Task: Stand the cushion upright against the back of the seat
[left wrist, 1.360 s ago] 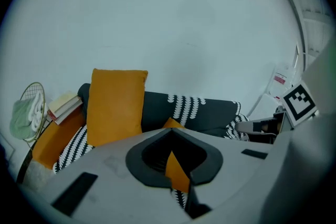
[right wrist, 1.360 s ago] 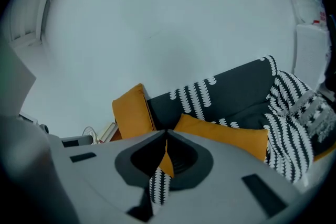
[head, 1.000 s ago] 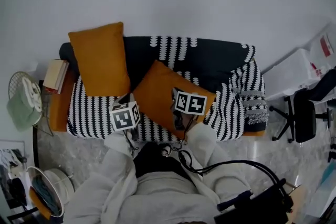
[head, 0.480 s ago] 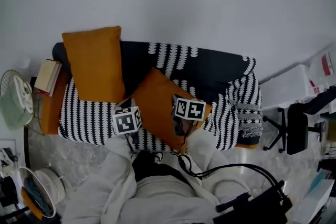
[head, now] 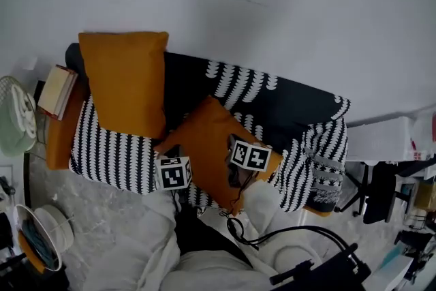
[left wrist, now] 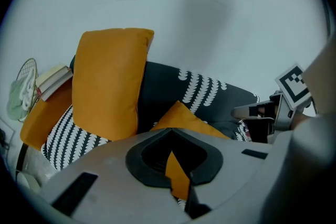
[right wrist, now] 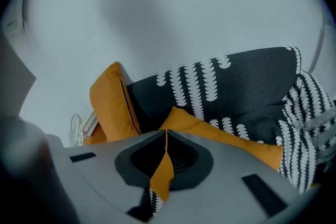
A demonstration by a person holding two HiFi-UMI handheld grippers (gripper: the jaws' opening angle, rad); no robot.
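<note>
Orange cushion (head: 212, 136) lies slanted on the seat of the striped sofa (head: 293, 105), in the middle of the frame, and it is not leaning on the backrest. The left gripper (left wrist: 170, 139) is closed on the cushion's near edge, with orange fabric pinched between its jaws. The right gripper (right wrist: 166, 136) is closed on the same edge further right. A second cushion (head: 126, 82) stands upright at the upper left, against the backrest.
</note>
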